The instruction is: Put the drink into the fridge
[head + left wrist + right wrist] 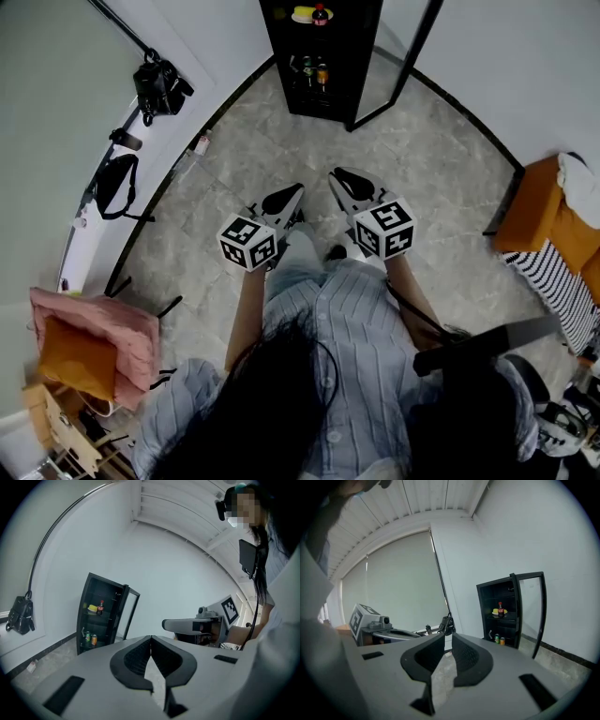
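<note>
Drink bottle (500,609) stood on an upper shelf of the open black fridge (364,56), with cans (499,640) lower down. Well short of it, the left gripper (150,638) and right gripper (447,637) hung side by side, jaws closed on nothing

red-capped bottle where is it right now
The red-capped bottle stands at the head view's top centre, on the upper shelf of the open black fridge, just right of a yellow item.

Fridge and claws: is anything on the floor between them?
No. The head view shows only bare floor between the fridge, the left claw and the right claw.
</note>
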Action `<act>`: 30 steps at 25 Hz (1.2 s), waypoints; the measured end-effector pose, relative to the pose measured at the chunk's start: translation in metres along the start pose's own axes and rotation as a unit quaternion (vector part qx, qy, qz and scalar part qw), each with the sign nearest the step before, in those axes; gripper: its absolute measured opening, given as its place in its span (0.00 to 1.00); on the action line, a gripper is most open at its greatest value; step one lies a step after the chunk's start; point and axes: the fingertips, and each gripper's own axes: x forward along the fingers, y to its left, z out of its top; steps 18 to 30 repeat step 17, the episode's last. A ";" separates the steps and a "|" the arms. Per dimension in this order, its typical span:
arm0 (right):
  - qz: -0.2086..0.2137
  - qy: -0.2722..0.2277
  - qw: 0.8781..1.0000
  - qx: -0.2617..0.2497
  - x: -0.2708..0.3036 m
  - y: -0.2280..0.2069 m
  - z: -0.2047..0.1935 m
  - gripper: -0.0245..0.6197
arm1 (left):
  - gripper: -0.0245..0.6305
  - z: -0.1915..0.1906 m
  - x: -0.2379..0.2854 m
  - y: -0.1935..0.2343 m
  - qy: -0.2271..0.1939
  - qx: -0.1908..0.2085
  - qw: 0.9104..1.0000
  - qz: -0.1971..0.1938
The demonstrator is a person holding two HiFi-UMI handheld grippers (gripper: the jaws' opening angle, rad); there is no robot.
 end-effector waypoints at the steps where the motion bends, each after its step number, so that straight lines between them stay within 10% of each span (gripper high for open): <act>1: 0.001 0.002 1.000 0.002 0.001 0.000 -0.001 0.12 | 0.05 -0.002 -0.001 0.000 0.002 -0.001 1.000 0.000; 30: 0.024 0.025 0.999 0.002 0.021 0.015 -0.010 0.12 | 0.05 0.000 -0.019 0.017 -0.003 -0.007 1.000 0.025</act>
